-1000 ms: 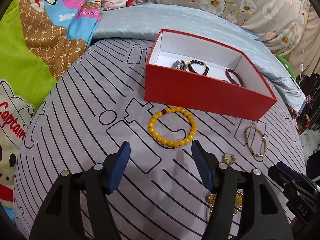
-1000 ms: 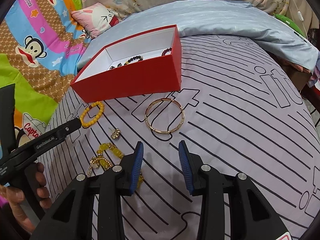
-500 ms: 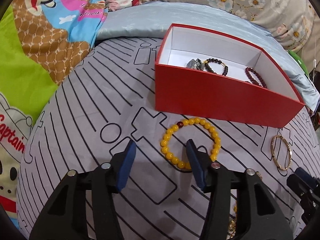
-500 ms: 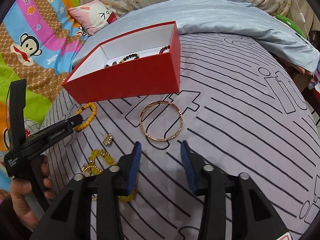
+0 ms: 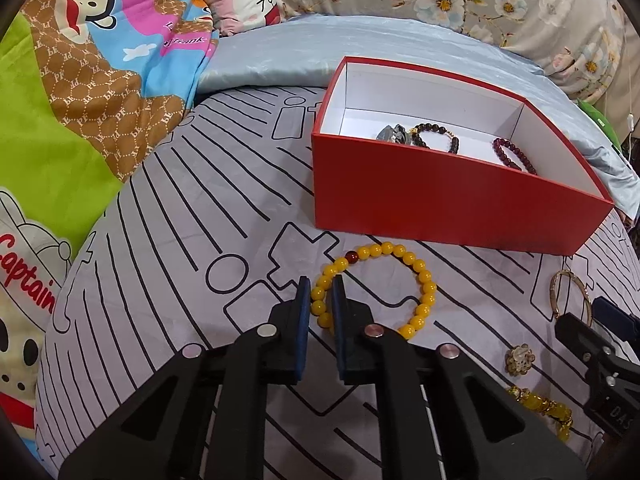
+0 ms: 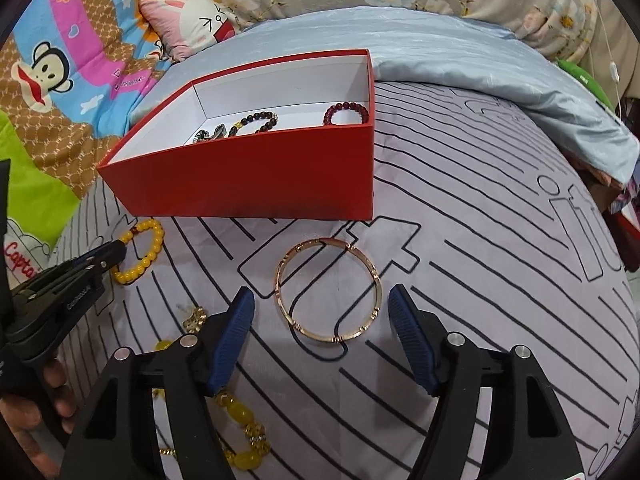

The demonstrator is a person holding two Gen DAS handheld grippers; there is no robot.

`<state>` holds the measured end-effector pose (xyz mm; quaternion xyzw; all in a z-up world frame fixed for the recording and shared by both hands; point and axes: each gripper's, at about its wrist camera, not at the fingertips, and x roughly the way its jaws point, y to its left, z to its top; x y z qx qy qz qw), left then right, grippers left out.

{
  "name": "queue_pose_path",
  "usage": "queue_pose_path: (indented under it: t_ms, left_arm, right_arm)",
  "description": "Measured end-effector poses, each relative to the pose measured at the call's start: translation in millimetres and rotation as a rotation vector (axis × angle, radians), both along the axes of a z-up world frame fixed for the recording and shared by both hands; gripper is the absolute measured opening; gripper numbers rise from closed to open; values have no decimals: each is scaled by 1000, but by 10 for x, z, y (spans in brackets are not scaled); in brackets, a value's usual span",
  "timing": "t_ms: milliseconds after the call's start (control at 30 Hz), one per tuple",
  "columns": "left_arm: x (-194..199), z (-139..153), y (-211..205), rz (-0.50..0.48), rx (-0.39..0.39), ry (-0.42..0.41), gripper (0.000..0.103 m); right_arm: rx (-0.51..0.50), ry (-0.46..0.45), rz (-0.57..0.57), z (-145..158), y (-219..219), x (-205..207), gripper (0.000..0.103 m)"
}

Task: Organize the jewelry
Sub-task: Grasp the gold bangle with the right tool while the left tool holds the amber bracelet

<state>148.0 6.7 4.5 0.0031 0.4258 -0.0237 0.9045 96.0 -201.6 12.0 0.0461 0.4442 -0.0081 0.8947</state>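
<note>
Jewelry on bed, 2 claws engaged.
Left claw (image 5: 319, 294) closing, pinching yellow bracelet (image 5: 416, 268); right claw (image 6: 322, 312) spreading around gold bangle (image 6: 372, 272), untouched.

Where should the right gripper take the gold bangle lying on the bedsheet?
Probably one side of the rim, from above: the gold bangle lies flat, a thin rigid hoop. The right gripper, jaws opening, has nothing between them.
</note>
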Motion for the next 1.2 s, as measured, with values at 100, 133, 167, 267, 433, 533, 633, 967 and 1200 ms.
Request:
queue_pose_path:
  t_ms: [100,133,167,267,433,533,633,967,1200]
  left_arm:
    - [0,-2,8,0,-7,0,10]
    - [1,-3,8,0,-7,0,10]
    - [1,-3,4,-1,-3,0,10]
    - [0,-5,8,-1,1,0,10]
    - [0,-5,6,-1,-1,0,10]
    - [-7,-2,2,-2,-5,0,10]
    - [-66,5,-2,-12,-10,4,8]
    - [-300,130,40,-28,-98,31,7]
    - [-460,338,14,-46,-121,21,7]
  right_arm:
    - [-50,-6,11,-22,60,27,68]
    - [-64,-6,10,-26,74,29,66]
    - [-76,-6,7,-28,82,32,65]
    - [-78,-9,-2,-22,56,37,57]
    - [-80,-12,-4,-20,43,21,55]
    - [-65,-14,-8,-13,33,-15,55]
    - [-25,-9,-16,12,-13,-79,55]
    - [52,-21,-36,173,-127,-380,55]
    - [74,-48,-24,316,-105,-524,55]
